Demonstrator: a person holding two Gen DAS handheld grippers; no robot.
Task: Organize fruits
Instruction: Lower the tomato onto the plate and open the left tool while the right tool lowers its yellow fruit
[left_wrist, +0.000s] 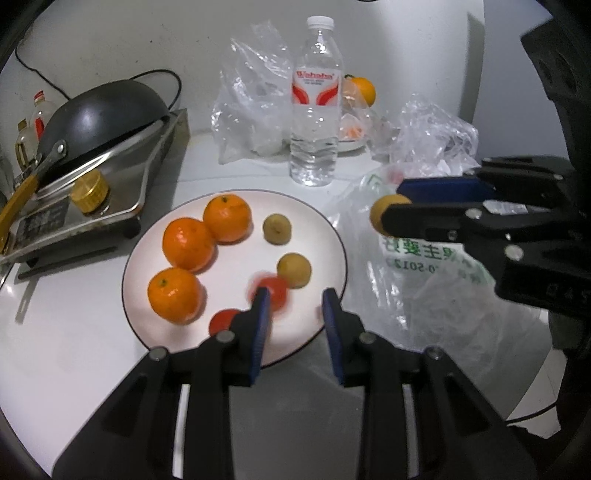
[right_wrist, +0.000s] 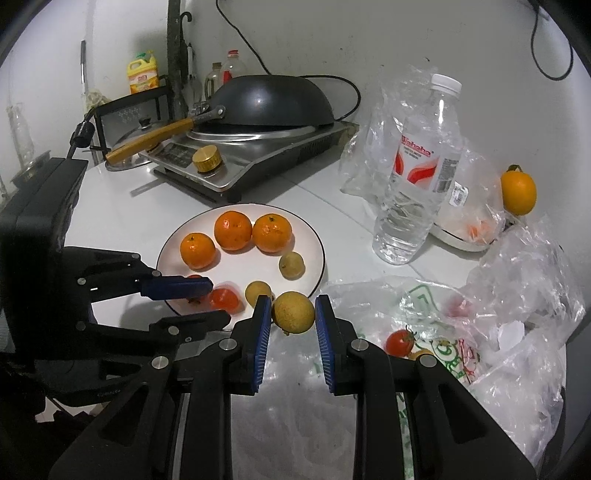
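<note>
1. Left hand-held gripper (left_wrist: 293, 306): held low over the near part of the plate (left_wrist: 317, 218), pointing down at a slant; its blue pads (left_wrist: 262, 325) are spread with nothing between them. In the right wrist view it enters from the left, one finger crossing the plate's near rim.
2. Right hand-held gripper (right_wrist: 291, 314): pinching a yellow-brown round fruit (right_wrist: 293, 312) just beside the plate's right edge, above the printed plastic bag (right_wrist: 436, 306). From the left wrist view only part of that fruit shows past the black finger.
3. Plate: white with a dark rim, on the white worktop (left_wrist: 74, 354). It holds three oranges (left_wrist: 188, 249), two yellow-brown fruits (left_wrist: 294, 269) and two small red tomatoes (left_wrist: 273, 291). The tomato by the left pad is blurred; the other is partly hidden behind the finger.
4. Printed plastic bag: crumpled, holds a red tomato (right_wrist: 400, 342); other contents hard to make out.
5. Water bottle (left_wrist: 316, 107): upright behind the plate, with clear bags beside it.
6. Lone orange (right_wrist: 518, 189): behind the bottle, by a second dish seen only through plastic.
7. Pan (left_wrist: 99, 114): upside down on a cooker left of the plate.
</note>
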